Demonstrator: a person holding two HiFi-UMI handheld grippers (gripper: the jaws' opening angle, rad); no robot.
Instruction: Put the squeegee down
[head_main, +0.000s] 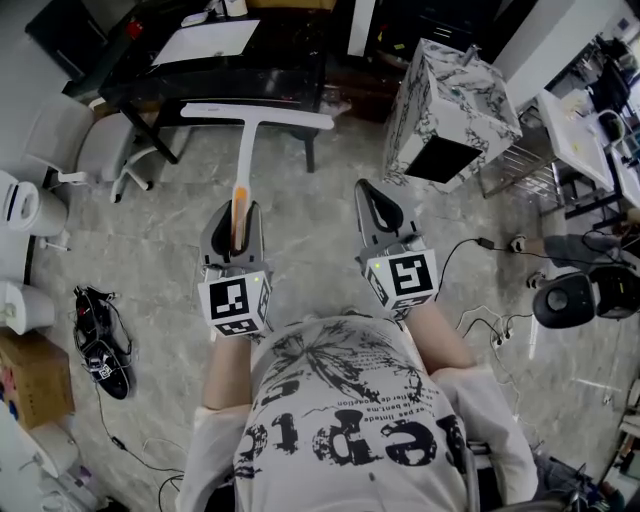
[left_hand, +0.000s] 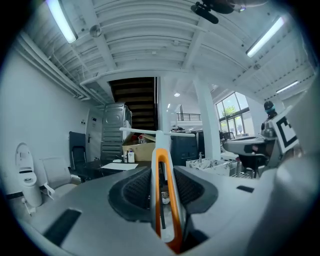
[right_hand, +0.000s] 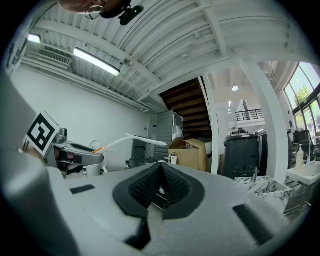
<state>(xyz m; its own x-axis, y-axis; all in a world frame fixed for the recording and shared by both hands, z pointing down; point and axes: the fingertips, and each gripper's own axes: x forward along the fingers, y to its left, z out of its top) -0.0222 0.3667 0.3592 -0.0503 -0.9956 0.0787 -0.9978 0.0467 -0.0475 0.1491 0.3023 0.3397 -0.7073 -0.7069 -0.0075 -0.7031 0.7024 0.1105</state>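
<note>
From the head view, my left gripper (head_main: 238, 215) pinches the orange end of the squeegee (head_main: 247, 150), holding it out level with its white blade crossways in front of me. My right gripper (head_main: 372, 195) sits beside it, apart from the tool. Nothing is done yet: the squeegee is in the air over the marbled floor (head_main: 320, 200), so I have yet to lower it onto a surface and let go. The blade hangs close to the edge of the dark table (head_main: 215, 70) ahead, with a pale chair (head_main: 95, 150) to the left and a marbled cabinet (head_main: 450, 100) to the right. The floor below is open, though cables (head_main: 480, 320) trail at my right.

In the left gripper view, the pads press on the orange-and-white handle, and the table lies straight ahead.

In the right gripper view, the pads are pressed together on nothing, so that hand is free.
</note>
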